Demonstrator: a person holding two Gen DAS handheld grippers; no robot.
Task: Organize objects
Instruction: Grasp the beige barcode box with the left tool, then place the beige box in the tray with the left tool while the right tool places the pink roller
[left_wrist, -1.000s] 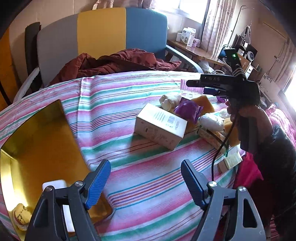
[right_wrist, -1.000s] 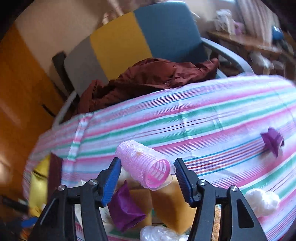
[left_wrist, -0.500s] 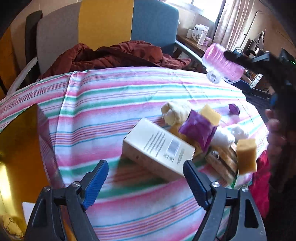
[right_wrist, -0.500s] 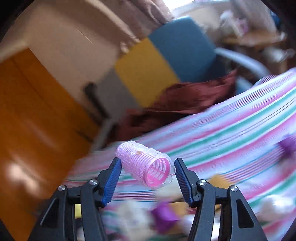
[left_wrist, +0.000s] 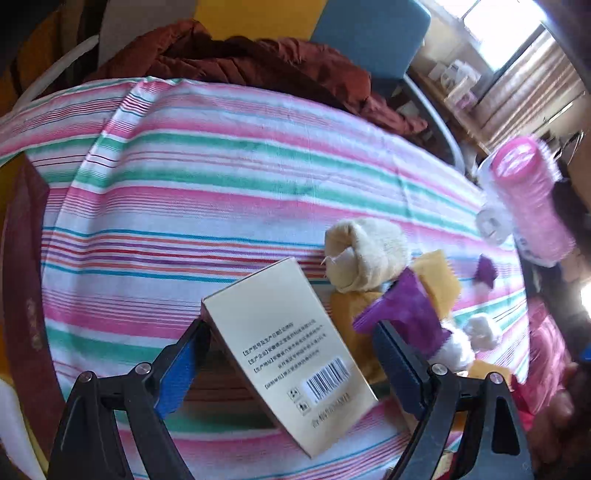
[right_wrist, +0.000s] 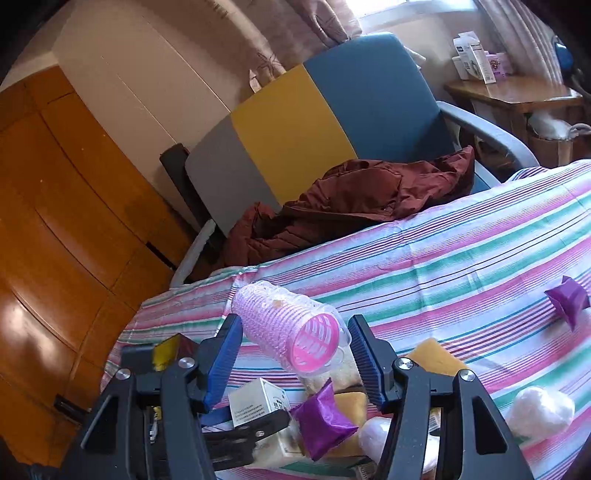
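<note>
Your left gripper (left_wrist: 291, 363) stands with its blue ribbed pads spread wide on either side of the box (left_wrist: 291, 354), a cream rectangular carton with printed text and a barcode, lying on the striped cloth (left_wrist: 221, 177); the pads do not press it. Your right gripper (right_wrist: 295, 356) is clamped on the roller (right_wrist: 291, 326), a pink ribbed plastic cylinder with an open lattice end, held above the cloth. Just right of the box lies a heap: a fuzzy beige roll (left_wrist: 364, 254), yellow sponge blocks (left_wrist: 441, 277), crinkled purple wrappers (left_wrist: 410, 314) and white cotton balls (right_wrist: 539, 408). A rumpled maroon jacket (right_wrist: 354, 199) lies on the far chair (right_wrist: 332, 122).
</note>
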